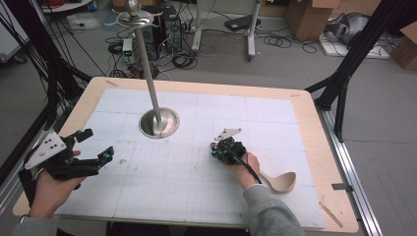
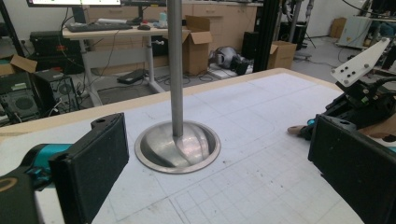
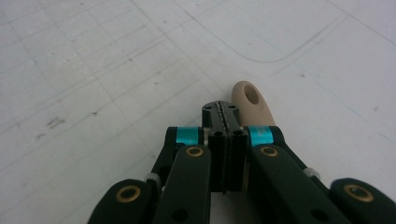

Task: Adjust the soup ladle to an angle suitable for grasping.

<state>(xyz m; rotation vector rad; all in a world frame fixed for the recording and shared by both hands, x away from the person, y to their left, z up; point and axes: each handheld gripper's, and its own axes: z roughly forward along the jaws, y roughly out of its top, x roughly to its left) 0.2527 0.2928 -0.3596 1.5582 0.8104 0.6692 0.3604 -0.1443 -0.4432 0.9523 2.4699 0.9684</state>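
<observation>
**Sleeves, grippers, spoon: fault risks at pickup**

Sleeves enter at the near edge, the right sleeve (image 1: 270, 211) just behind the spoon's bowl.

1. Table (image 1: 322, 162) and white mat (image 1: 196, 187). The mat is flat and smooth. A spoon pushed rather than gripped is likely to slide across it.

2. Stand (image 1: 146, 69). It rises from a round base (image 1: 169, 123) at the far centre of the mat. A careless swing of either hand could strike the pole and tip it.

3. Left gripper (image 1: 98, 144). It sits at the near left with its jaws spread wide and empty, facing the base. It is well apart from the spoon and cannot steady it.

4. Right gripper (image 1: 215, 150). It sits at centre right. Its jaws are pressed fully together, with no gap between the pads.

5. Spoon (image 1: 282, 182). It lies on the mat at the near right. Its handle runs under the right hand (image 1: 246, 164), and the handle end (image 3: 254, 105) emerges just beside the closed jaw tips. Whether any part is pinched cannot be told. If nothing is pinched, a lift would leave the spoon behind, and pressing down could flick the bowl up.

6. Hole (image 3: 252, 95) in the handle end. It is small, so any tilt in the grip would make it hard to hang on a hook.
</observation>
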